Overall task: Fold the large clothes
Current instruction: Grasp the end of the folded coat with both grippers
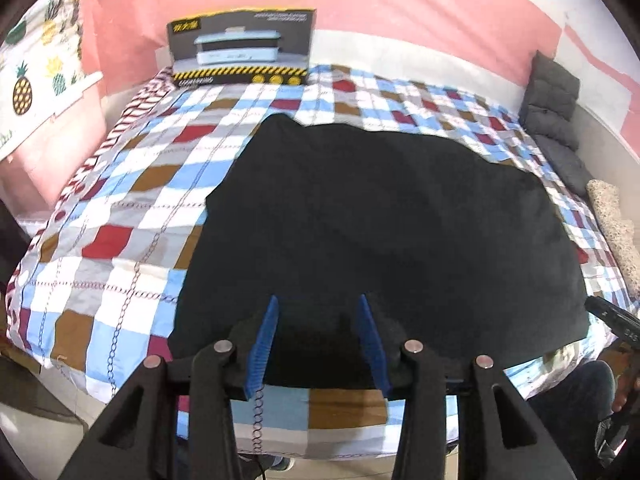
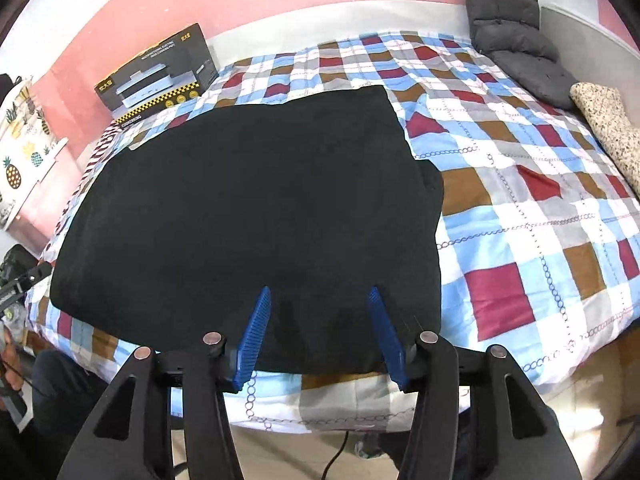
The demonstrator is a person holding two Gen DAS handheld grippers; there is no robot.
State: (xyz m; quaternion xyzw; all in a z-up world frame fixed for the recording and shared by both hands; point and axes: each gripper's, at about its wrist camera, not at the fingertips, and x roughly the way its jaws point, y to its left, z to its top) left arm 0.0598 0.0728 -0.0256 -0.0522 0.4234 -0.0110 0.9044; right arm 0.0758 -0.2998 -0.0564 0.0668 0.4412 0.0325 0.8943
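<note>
Your left gripper (image 1: 318, 300) and right gripper (image 2: 318, 292) both stand released, grasping nothing, over the near hem of the black garment (image 1: 380, 232), which lies flat on the checked bedspread (image 1: 120, 208); box (image 1: 240, 46) at 11 o'clock.

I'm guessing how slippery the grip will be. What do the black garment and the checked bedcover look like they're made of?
Black garment: looks like a soft, matte knit or fleece. It reflects no light and shows thick, rounded edges, but the weave is too dark to tell. Checked bedcover: looks like thin, smooth woven cotton or polyester with a printed pattern. It has a slight sheen and fine, sharp wrinkles.
</note>
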